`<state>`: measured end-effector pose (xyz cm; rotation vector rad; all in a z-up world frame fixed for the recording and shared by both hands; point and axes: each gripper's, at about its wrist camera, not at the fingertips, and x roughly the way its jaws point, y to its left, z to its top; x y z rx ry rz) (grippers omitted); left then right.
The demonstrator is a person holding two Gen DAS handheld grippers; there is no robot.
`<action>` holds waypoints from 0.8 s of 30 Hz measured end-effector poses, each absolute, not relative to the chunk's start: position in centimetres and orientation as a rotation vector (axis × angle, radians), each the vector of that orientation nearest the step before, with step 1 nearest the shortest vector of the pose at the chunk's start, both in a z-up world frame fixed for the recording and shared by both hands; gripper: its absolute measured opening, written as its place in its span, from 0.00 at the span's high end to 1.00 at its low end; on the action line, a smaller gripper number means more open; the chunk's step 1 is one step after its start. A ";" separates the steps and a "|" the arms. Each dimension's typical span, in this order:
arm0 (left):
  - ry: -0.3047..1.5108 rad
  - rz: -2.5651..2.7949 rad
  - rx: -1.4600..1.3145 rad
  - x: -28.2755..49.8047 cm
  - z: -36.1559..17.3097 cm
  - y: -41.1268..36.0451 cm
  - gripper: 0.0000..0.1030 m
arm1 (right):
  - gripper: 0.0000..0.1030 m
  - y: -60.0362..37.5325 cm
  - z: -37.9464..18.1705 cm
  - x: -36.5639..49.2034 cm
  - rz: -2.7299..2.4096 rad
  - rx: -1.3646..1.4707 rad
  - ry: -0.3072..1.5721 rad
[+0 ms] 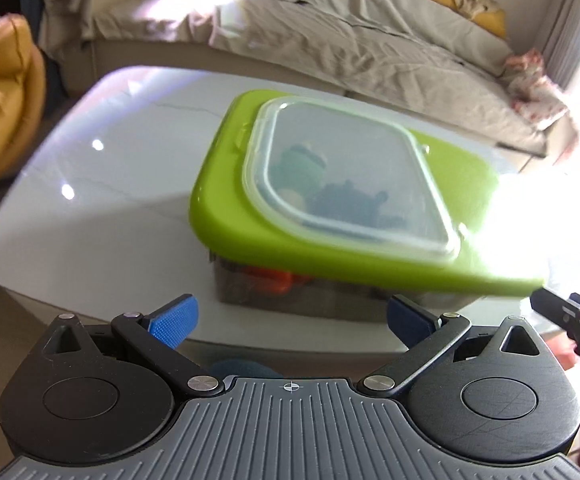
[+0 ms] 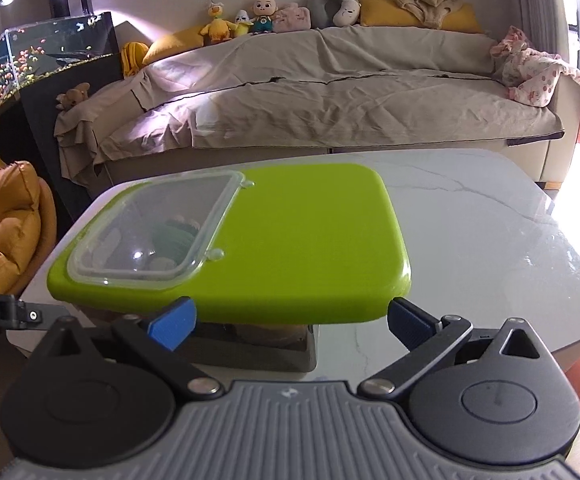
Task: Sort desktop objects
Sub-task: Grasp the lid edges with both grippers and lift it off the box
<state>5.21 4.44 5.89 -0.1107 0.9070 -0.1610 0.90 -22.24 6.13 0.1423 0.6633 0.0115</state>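
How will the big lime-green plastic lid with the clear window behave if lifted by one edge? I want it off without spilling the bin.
The lime-green plastic lid looks thick and flat, so probably stiff rather than floppy. Its glossy surface may slip between the open right gripper pads. It overhangs the grey bin widely, so lifting one edge could tilt it.

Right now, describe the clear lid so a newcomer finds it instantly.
On the white marble table sits a grey bin capped by a lime-green board. The clear lid lies on the board's left end: the only see-through piece, rounded-rectangular, with small tabs.
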 end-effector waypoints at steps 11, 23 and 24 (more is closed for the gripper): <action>1.003 -0.178 -0.235 13.8 6.0 9.5 0.00 | 0.00 -26.7 8.8 4.4 -0.015 0.146 0.676; 1.099 -0.360 -0.455 20.8 2.1 11.7 0.00 | 0.00 -30.8 5.3 8.9 0.079 0.341 0.743; 1.103 -0.373 -0.478 21.1 1.8 11.9 0.00 | 0.00 -31.2 5.0 9.3 0.086 0.357 0.748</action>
